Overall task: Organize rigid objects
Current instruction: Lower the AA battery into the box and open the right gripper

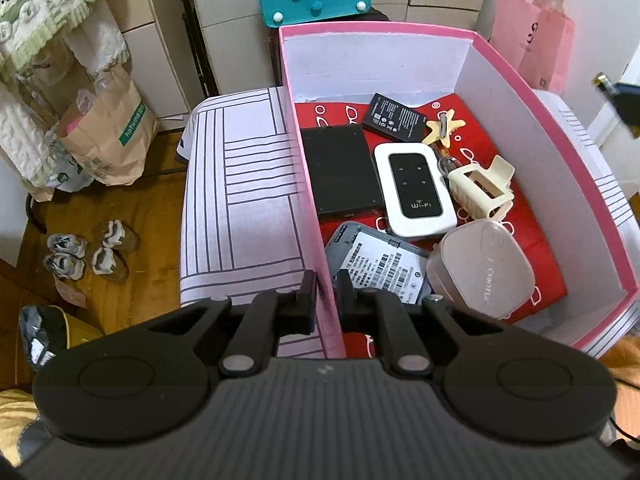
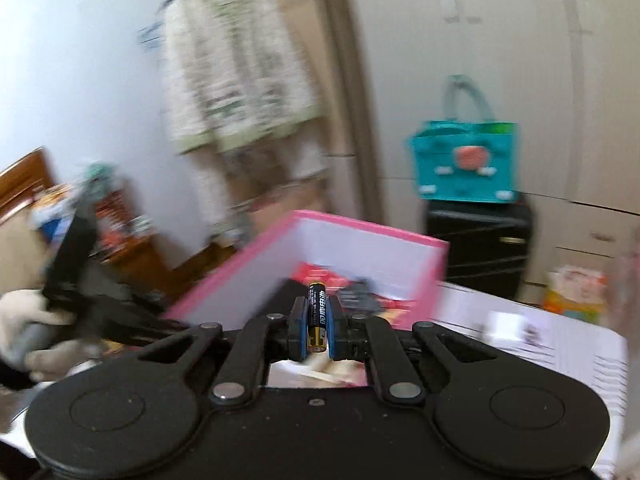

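Left gripper (image 1: 325, 296) nearly closed, pinching near left wall of pink box (image 1: 310, 184), one finger outside, one inside. Right gripper (image 2: 317, 320) clamped narrowly on small black-and-gold battery (image 2: 317, 316), held lengthwise between pads, raised short of box. Inside box on red liner: white Wi-Fi router (image 1: 415, 189), black tablet (image 1: 340, 170), cream hair claw (image 1: 482, 186). Right view blurred.

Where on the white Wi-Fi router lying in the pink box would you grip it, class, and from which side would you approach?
Grip the Wi-Fi router across its two long edges, coming straight down from above. It lies flat, face up; its narrow width probably suits the jaws best, though neighbours crowd both edges.
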Demonstrator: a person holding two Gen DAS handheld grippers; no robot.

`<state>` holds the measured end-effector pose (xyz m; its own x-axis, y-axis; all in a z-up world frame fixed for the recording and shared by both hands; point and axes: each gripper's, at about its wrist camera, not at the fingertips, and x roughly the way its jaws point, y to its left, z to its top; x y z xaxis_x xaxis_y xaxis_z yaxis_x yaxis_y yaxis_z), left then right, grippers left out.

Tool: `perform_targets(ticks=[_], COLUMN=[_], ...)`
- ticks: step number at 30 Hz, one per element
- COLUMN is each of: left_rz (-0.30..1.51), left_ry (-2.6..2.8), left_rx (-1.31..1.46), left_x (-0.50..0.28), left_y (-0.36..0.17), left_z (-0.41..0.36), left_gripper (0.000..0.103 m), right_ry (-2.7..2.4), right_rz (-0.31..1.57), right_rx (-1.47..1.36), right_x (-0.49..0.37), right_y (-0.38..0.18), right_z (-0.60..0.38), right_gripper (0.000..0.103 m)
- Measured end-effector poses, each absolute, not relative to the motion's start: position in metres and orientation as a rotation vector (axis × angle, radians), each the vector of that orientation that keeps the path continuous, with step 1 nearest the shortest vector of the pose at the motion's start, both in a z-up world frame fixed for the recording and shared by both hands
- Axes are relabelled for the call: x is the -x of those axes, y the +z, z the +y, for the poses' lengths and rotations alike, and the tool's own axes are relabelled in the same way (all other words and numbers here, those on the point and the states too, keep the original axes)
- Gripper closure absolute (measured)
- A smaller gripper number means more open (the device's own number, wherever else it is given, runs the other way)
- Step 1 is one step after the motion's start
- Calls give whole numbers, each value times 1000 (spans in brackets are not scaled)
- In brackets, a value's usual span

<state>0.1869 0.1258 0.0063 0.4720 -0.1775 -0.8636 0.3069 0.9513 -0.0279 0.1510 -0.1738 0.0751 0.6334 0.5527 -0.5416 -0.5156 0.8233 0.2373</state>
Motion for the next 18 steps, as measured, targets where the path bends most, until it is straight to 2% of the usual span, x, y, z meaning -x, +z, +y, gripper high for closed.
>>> perform_targets(ticks=[9, 13, 15, 18], left_rz=[1036, 1029, 1027, 1026], left_ry=[-302, -311, -315, -316], left_rx=[-89, -86, -89, -91], left_x=[-188, -186, -185, -186], left_y=[6, 5, 6, 6], left_z=[129, 132, 131, 131], left_gripper=[93, 92, 92, 92], right_ry=[750, 768, 762, 775], right_rz=[897, 929, 915, 879], right_rx=[-42, -56, -55, -91], right_x=[-198, -199, -201, -198], right_y=[27, 13, 13, 19], right_z=[-83, -68, -68, -73], right_gripper=[92, 91, 86, 85])
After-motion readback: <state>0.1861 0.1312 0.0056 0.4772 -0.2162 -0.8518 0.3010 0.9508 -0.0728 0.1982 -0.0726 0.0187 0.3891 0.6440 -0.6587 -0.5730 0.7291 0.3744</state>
